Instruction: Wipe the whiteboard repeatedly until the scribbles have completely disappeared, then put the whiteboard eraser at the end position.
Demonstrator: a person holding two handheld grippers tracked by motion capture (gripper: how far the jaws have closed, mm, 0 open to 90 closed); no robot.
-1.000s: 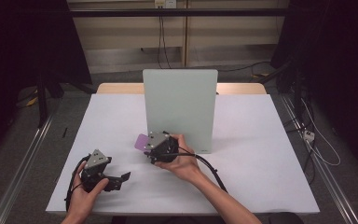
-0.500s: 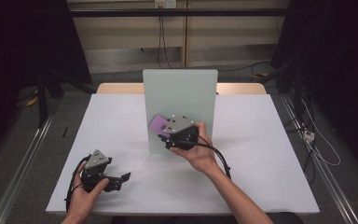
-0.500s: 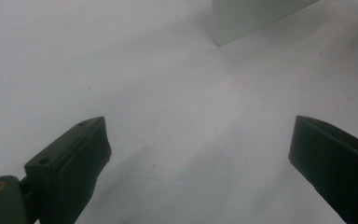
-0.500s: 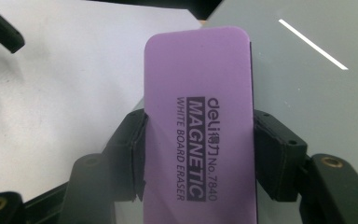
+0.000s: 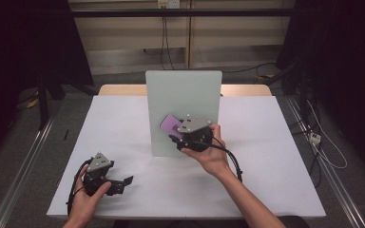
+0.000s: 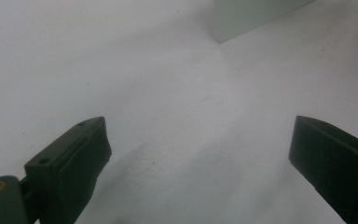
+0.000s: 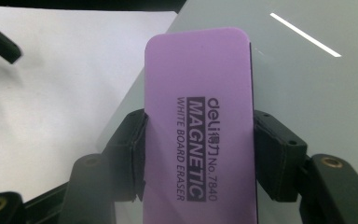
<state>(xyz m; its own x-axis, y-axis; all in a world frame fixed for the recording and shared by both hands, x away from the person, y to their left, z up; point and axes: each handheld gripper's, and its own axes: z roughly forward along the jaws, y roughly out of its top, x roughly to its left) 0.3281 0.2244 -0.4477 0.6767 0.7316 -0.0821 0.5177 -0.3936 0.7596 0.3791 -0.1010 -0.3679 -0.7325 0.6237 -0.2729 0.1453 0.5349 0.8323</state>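
Note:
A purple magnetic whiteboard eraser (image 7: 200, 112) is clamped between the jaws of my right gripper (image 7: 199, 144), which is shut on it. In the high view that eraser (image 5: 170, 124) is held up against the face of the upright pale whiteboard panel (image 5: 185, 90) at the table's middle, with the right gripper (image 5: 177, 135) just behind it; I cannot tell whether the eraser touches the board. My left gripper (image 5: 123, 182) rests near the table's front left, jaws wide open and empty. In the left gripper view its jaws (image 6: 200, 158) frame bare white tabletop, with the panel's lower corner (image 6: 251, 18) far off.
The white table (image 5: 275, 142) has open surface to the left and right of the panel. Black cables trail from both grippers over the front edge. Metal rails run along the floor on both sides, and dark curtains hang beyond.
My right gripper has carried the purple eraser up and rightward, from low at the panel's left edge to in front of its face. The left gripper has stayed put.

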